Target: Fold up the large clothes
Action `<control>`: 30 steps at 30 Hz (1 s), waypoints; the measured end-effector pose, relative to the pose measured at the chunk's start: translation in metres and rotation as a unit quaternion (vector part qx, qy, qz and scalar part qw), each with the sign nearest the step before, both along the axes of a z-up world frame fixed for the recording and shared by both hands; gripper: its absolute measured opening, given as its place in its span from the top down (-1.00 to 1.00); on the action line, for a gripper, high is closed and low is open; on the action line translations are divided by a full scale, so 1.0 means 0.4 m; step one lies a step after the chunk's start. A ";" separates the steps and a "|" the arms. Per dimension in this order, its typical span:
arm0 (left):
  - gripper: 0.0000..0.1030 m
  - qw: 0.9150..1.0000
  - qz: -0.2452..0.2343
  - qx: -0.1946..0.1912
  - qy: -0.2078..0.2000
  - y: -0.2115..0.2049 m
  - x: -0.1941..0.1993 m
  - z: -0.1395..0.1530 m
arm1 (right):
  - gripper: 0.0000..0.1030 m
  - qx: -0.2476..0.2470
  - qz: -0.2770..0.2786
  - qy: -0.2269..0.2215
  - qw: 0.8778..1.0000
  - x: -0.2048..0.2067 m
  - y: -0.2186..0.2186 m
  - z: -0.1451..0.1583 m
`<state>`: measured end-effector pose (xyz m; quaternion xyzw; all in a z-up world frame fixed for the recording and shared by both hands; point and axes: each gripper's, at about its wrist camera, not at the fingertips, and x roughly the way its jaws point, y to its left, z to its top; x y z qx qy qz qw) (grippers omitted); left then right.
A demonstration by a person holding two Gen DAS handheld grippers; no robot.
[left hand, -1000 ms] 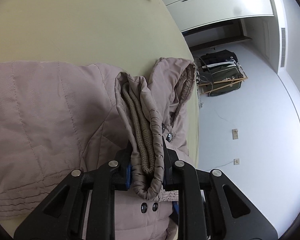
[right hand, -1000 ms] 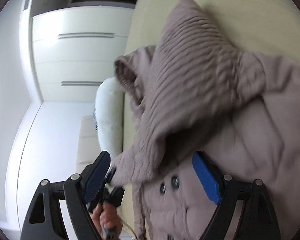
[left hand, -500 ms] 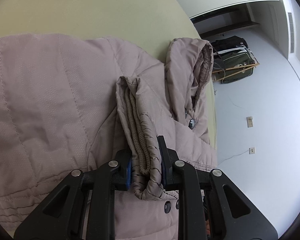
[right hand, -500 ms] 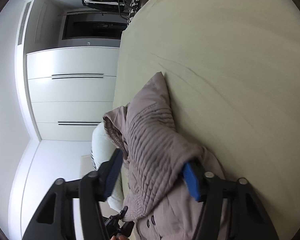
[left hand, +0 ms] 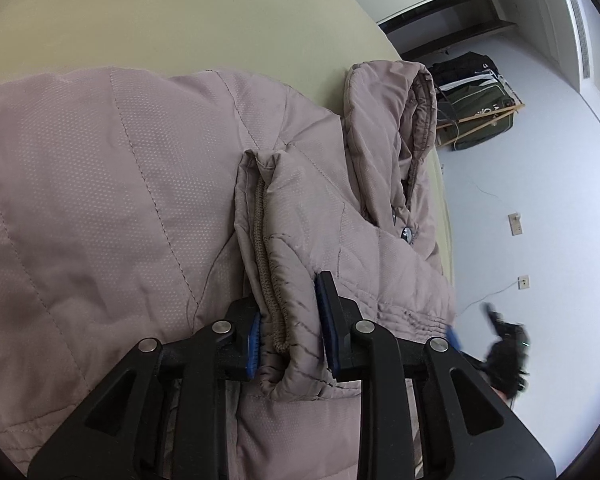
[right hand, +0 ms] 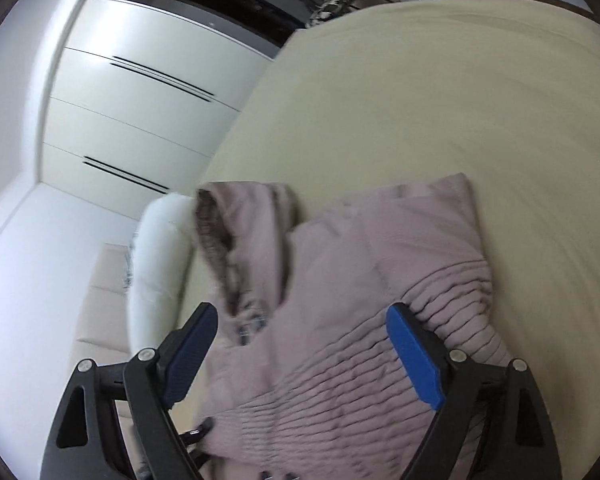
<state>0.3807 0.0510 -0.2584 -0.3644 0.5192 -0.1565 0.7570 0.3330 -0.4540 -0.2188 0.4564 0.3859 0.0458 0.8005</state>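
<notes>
Beige bed (left hand: 180, 20) — quilted mauve jacket (left hand: 120, 200); cuff (left hand: 278, 280) pinched.

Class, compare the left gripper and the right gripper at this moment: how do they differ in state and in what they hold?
The left gripper is shut on the jacket's sleeve cuff; the right gripper stands open and holds nothing. The left gripper's pads press folded fabric between them, while the right gripper's pads sit wide apart over the jacket. Both are black with blue pads and point at the same mauve jacket on the bed.
</notes>
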 end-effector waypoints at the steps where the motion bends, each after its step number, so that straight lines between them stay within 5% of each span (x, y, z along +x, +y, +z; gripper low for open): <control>1: 0.49 1.000 -0.004 -0.005 -0.001 0.001 -0.001 -0.003 | -0.52 -0.001 0.005 0.006 1.000 0.000 -0.005 -0.066; 2: 0.48 1.000 -0.007 -0.008 -0.002 0.005 -0.002 -0.004 | -0.35 -0.009 0.004 0.001 1.000 -0.006 -0.010 -0.088; 4: 0.43 1.000 -0.010 0.001 -0.002 0.011 -0.001 0.001 | -0.34 -0.011 0.006 -0.017 1.000 -0.024 -0.008 -0.071; 6: 0.03 1.000 -0.006 0.021 -0.008 0.028 -0.013 0.011 | -0.37 -0.013 0.002 -0.013 1.000 -0.039 -0.003 -0.038; 9: -0.31 0.999 0.016 0.039 -0.026 0.055 -0.033 0.041 | -0.59 -0.016 0.001 -0.040 0.999 -0.049 0.024 0.029; 12: -0.33 0.997 0.043 0.056 -0.038 0.101 -0.058 0.071 | -0.71 -0.044 0.017 -0.045 0.998 -0.025 0.057 0.046; 14: -0.33 0.996 0.062 0.047 -0.045 0.147 -0.089 0.089 | -0.74 -0.075 0.016 0.008 0.997 0.002 0.054 -0.018; 16: -0.33 0.994 0.076 0.049 -0.057 0.203 -0.145 0.117 | -0.72 -0.094 0.033 -0.002 0.995 0.000 0.044 -0.067; 19: -0.33 0.990 0.105 0.056 -0.070 0.298 -0.272 0.147 | -0.72 -0.107 0.021 0.009 0.994 -0.022 0.064 -0.007; 23: -0.33 0.984 0.166 0.042 -0.049 0.420 -0.487 0.136 | -0.73 -0.088 0.024 -0.033 0.995 -0.107 0.132 0.099; 26: -0.33 0.972 0.235 0.012 -0.025 0.495 -0.677 0.102 | -0.75 -0.072 0.058 -0.048 0.995 -0.185 0.220 0.136; 30: -0.33 0.939 0.343 -0.026 -0.002 0.565 -0.880 0.053 | -0.75 -0.037 0.106 -0.042 0.993 -0.284 0.358 0.119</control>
